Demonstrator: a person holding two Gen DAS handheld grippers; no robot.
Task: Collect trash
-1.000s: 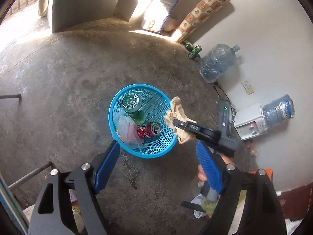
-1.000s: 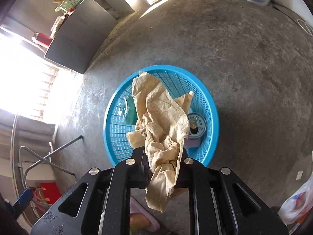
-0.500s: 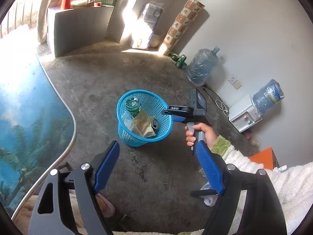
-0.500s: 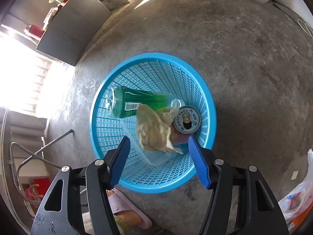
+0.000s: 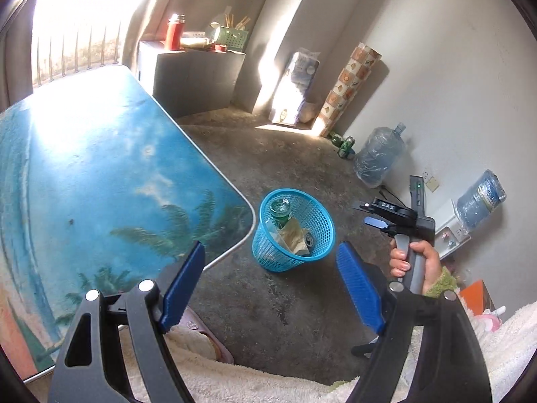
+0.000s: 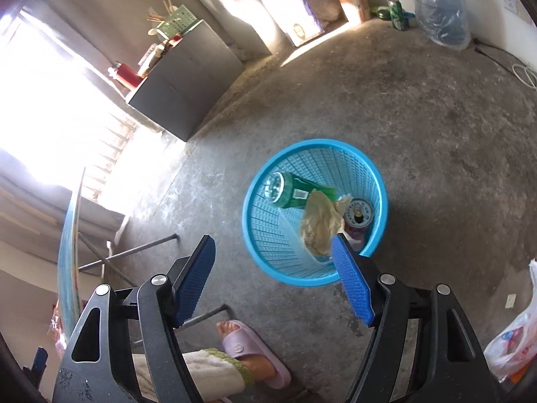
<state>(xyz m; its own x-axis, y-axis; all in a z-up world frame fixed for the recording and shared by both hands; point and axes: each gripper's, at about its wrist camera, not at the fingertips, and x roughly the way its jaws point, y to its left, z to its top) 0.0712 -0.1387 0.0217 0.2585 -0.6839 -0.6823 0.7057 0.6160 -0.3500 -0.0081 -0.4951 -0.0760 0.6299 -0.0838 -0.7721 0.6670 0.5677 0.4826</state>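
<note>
Both sets of jaws stand spread wide with nothing between them — the left gripper [image 5: 268, 288] hangs past the corner of the beach-print tabletop [image 5: 100, 174], the right gripper [image 6: 275, 275] above the concrete floor [image 6: 436, 134]. The round blue plastic mesh basket [image 6: 376, 174] stands on that floor, holding a green plastic bottle [image 6: 292, 191], a crumpled tan paper wad [image 6: 319, 221] and a red drink can [image 6: 359, 215] — the paper lies between bottle and can

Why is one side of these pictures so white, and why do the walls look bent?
Left wrist view: window glare washes out the table; the fisheye lens curves the walls. Right wrist view: the left side is blown out by sunlight, yet the blue basket stays sharp.
</note>
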